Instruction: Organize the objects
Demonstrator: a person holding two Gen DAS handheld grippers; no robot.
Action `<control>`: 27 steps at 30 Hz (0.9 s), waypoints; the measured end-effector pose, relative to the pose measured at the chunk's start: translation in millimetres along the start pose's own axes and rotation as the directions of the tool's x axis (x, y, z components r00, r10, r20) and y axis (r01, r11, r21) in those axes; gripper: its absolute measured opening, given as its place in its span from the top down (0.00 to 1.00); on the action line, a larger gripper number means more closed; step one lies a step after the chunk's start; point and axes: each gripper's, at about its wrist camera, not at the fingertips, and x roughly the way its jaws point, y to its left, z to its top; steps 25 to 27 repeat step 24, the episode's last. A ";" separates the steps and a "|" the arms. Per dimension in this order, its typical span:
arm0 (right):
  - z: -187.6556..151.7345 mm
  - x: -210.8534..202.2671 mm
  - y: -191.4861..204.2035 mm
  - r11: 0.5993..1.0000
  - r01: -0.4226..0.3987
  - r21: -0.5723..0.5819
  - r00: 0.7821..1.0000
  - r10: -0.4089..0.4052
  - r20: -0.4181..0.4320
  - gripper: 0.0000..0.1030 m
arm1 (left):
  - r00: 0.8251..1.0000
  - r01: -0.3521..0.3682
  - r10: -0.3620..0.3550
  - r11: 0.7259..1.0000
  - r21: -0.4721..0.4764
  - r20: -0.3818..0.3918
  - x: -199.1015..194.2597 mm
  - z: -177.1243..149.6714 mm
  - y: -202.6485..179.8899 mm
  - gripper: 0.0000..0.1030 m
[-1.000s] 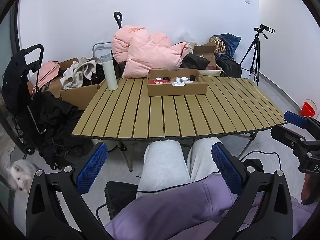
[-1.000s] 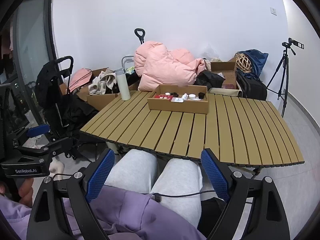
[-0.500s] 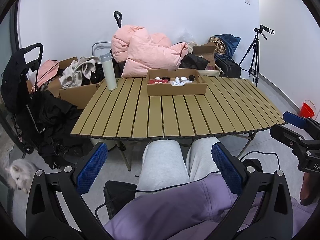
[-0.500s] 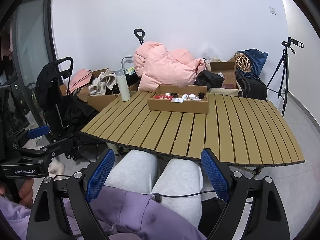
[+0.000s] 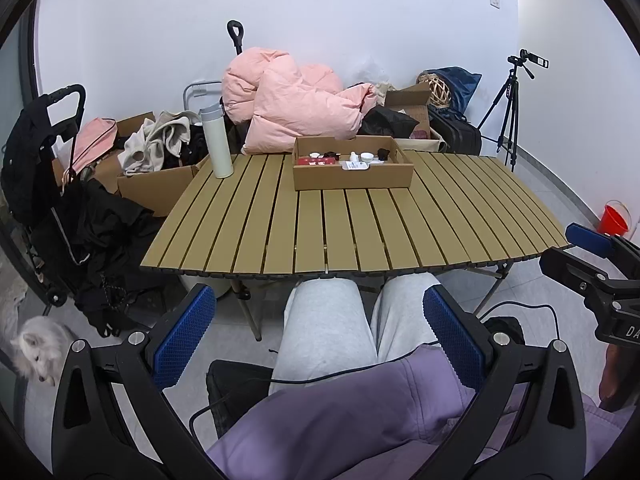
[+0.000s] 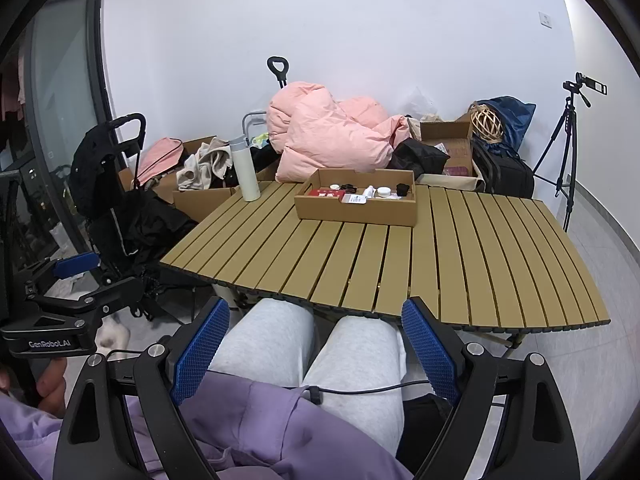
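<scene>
A shallow cardboard box (image 5: pixel 352 178) (image 6: pixel 356 208) stands at the far side of the slatted table (image 5: pixel 360 224) (image 6: pixel 460 248). Inside it lie a red packet (image 5: pixel 318 161) (image 6: pixel 325 193), small white jars, a white bottle, a paper label and black bits. A white flask (image 5: pixel 216 140) (image 6: pixel 244 170) stands upright at the table's far left corner. My left gripper (image 5: pixel 320 336) and my right gripper (image 6: pixel 316 354) both hang open over a seated person's grey-trousered knees (image 5: pixel 324 328), well short of the table, with nothing between the blue pads.
Behind the table are a pink duvet (image 5: pixel 296 108), cardboard boxes of clothes (image 5: pixel 156 168), a black stroller (image 5: pixel 44 168), bags and a camera tripod (image 5: pixel 508 108). A small white dog (image 5: pixel 38 344) stands on the floor at left. A red bucket (image 5: pixel 612 218) sits at right.
</scene>
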 end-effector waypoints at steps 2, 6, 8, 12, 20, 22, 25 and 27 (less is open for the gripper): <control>-0.1 0.3 -0.3 1.000 -0.001 0.003 1.000 0.001 0.000 0.12 | 1.000 0.001 -0.001 1.000 0.000 0.000 0.0 0.0 0.3 0.00; -0.3 1.1 -1.3 1.000 -0.002 0.013 1.000 0.002 -0.003 0.12 | 1.000 0.000 0.000 1.000 0.000 -0.001 0.2 -0.1 0.1 0.00; -0.4 0.7 -1.6 1.000 -0.001 0.013 1.000 0.001 -0.003 0.12 | 1.000 0.001 -0.001 1.000 0.001 -0.003 0.3 0.0 -0.2 0.00; -0.2 0.8 -1.0 1.000 -0.001 0.014 1.000 0.001 -0.004 0.12 | 1.000 0.002 -0.002 1.000 0.001 -0.003 0.5 0.6 -0.1 0.00; 0.6 2.4 -2.5 1.000 -0.004 0.023 1.000 0.004 -0.009 0.12 | 0.999 0.021 -0.021 1.000 0.003 -0.023 6.5 0.0 0.1 0.00; 0.5 5.7 -6.1 0.999 -0.005 0.034 1.000 0.006 -0.015 0.12 | 0.998 0.052 -0.052 0.999 -0.008 -0.040 13.7 0.1 1.4 0.00; 1.0 11.9 -13.2 0.999 -0.009 0.049 1.000 0.010 -0.029 0.12 | 0.994 0.098 -0.098 0.995 -0.008 -0.044 21.9 -0.2 3.4 0.00; 1.0 11.9 -13.2 0.999 -0.009 0.049 1.000 0.010 -0.029 0.12 | 0.994 0.098 -0.098 0.995 -0.008 -0.044 21.9 -0.2 3.4 0.00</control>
